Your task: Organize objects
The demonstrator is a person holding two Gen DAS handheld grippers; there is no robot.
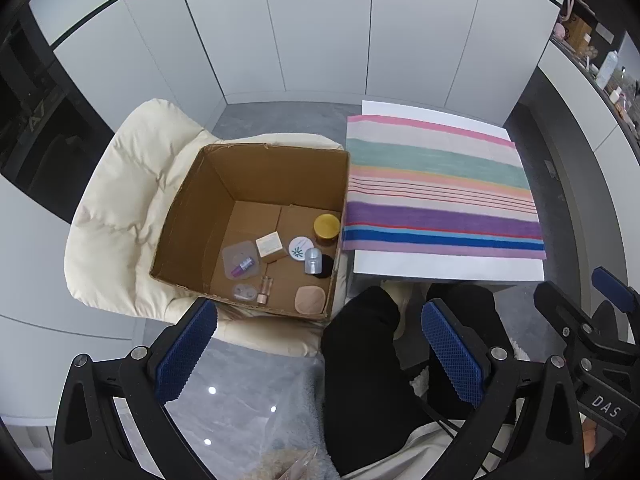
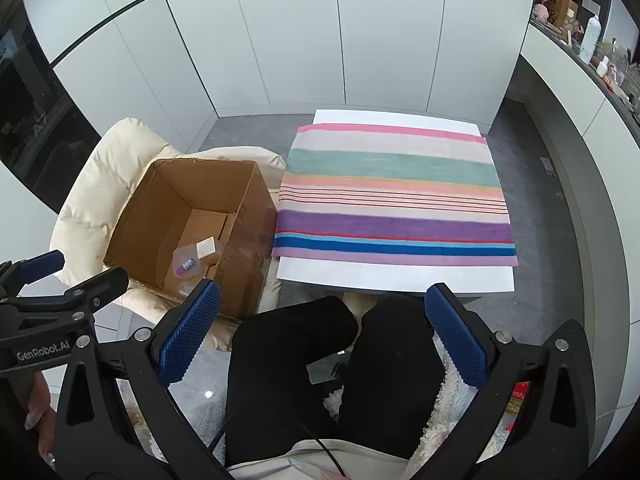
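An open cardboard box [image 1: 188, 240] sits on a cream cushioned chair [image 1: 116, 216]; it also shows in the right wrist view [image 2: 160, 216]. In it lie several small items: a gold-lidded amber jar [image 1: 326, 229], a white round tin [image 1: 301, 248], a small white carton [image 1: 269, 245], a clear capped bottle [image 1: 313, 261], a purple vial in a blister pack [image 1: 242, 265], a small glass bottle [image 1: 264, 289] and a beige pad [image 1: 310, 299]. My left gripper [image 1: 320, 344] is open and empty, below the box. My right gripper [image 2: 320, 336] is open and empty over the person's black-trousered legs [image 2: 320, 360].
A striped multicoloured cloth [image 2: 394, 196] covers a white table [image 2: 380, 276] right of the box; it also shows in the left wrist view [image 1: 436, 184]. White cabinet doors stand behind. A counter with bottles [image 2: 592, 36] runs along the right. Grey tile floor lies around.
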